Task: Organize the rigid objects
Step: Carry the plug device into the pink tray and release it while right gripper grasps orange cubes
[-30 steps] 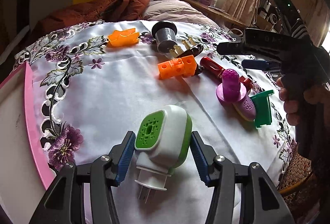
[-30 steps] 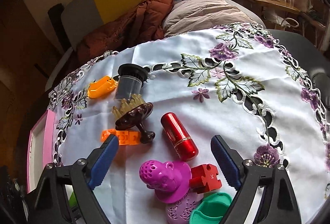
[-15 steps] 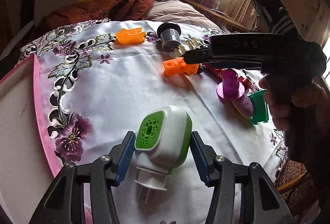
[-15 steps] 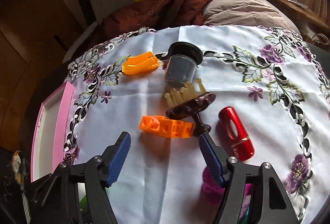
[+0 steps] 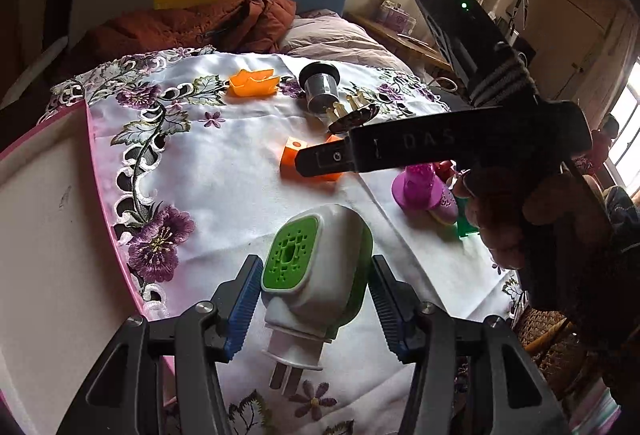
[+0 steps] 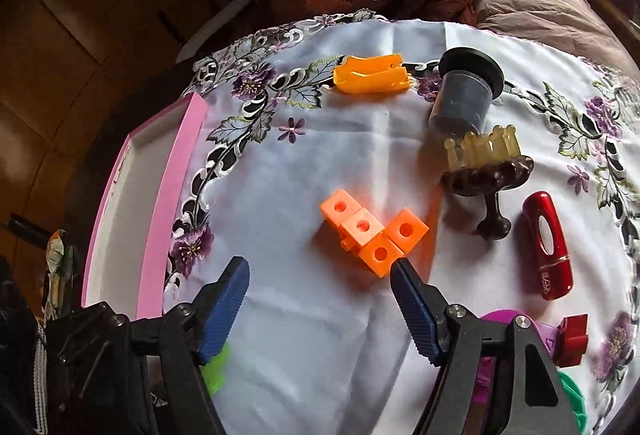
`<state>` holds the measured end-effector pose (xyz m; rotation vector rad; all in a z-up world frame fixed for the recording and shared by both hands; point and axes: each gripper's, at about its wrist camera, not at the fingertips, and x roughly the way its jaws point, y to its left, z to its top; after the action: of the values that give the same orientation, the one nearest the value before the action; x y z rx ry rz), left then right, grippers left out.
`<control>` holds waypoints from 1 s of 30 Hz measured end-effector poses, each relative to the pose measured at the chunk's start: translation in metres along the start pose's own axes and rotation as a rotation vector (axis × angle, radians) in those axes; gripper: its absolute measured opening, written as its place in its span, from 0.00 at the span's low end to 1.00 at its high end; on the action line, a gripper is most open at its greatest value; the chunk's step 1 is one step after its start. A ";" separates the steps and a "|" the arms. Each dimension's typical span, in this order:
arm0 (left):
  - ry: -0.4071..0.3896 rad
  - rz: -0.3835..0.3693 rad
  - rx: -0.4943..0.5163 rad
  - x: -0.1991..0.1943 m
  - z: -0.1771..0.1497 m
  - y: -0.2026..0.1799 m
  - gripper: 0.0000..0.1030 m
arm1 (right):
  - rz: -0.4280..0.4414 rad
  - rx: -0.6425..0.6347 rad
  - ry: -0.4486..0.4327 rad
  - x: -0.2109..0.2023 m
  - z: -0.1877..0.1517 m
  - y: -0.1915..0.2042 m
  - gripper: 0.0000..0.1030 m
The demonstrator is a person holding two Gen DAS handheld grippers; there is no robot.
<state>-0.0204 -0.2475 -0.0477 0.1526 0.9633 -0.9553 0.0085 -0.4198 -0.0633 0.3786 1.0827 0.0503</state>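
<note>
Left gripper (image 5: pixel 312 299): jaws spread wide, blue pads pressed on both flanks of the white-and-green plastic plug-in unit (image 5: pixel 316 271). Unit is off the cloth, metal prongs pointing back toward the camera. Grip across the broad body looks deliberate, as it keeps the prongs clear of the pads. It hangs over the embroidered white tablecloth (image 5: pixel 224 171), just beside the pink-rimmed white tray (image 5: pixel 52 219). Judged: carry to tray underway.

Right gripper (image 6: pixel 320 299): jaws roughly half open, nothing between them; they have just been closing, then eased out a little. Right-hand pad tip sits at the near corner of the orange plastic block cluster w/ holes (image 6: pixel 370 231); contact cannot be told. Judged: lining up for next pick.

Containers: tray shows no contents in the part visible. Dark grey plastic cup w/ black lid (image 6: pixel 466 95) lies tipped; contents not visible.

Still loose on the cloth: orange plastic scoop-shaped piece (image 6: pixel 372 79), brown massager w/ yellowish knobs (image 6: pixel 484 171), red metallic lipstick-like tube (image 6: pixel 548 247).
</note>
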 end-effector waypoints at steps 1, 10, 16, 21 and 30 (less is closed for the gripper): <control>-0.003 -0.001 -0.003 -0.003 0.000 0.001 0.53 | -0.014 -0.003 -0.007 -0.002 0.000 0.000 0.72; -0.044 -0.005 -0.041 -0.029 -0.003 0.011 0.53 | -0.155 -0.004 0.000 0.012 0.019 -0.009 0.72; -0.076 0.001 -0.112 -0.051 -0.003 0.032 0.53 | -0.191 -0.027 0.042 0.034 0.024 -0.008 0.52; -0.111 0.051 -0.220 -0.071 -0.005 0.071 0.53 | -0.247 -0.099 0.031 0.034 0.015 0.004 0.33; -0.130 0.222 -0.397 -0.093 -0.015 0.157 0.53 | -0.198 -0.093 -0.010 0.030 0.002 -0.001 0.33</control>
<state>0.0675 -0.0874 -0.0310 -0.1338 0.9747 -0.5505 0.0244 -0.4151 -0.0883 0.1871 1.0988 -0.0771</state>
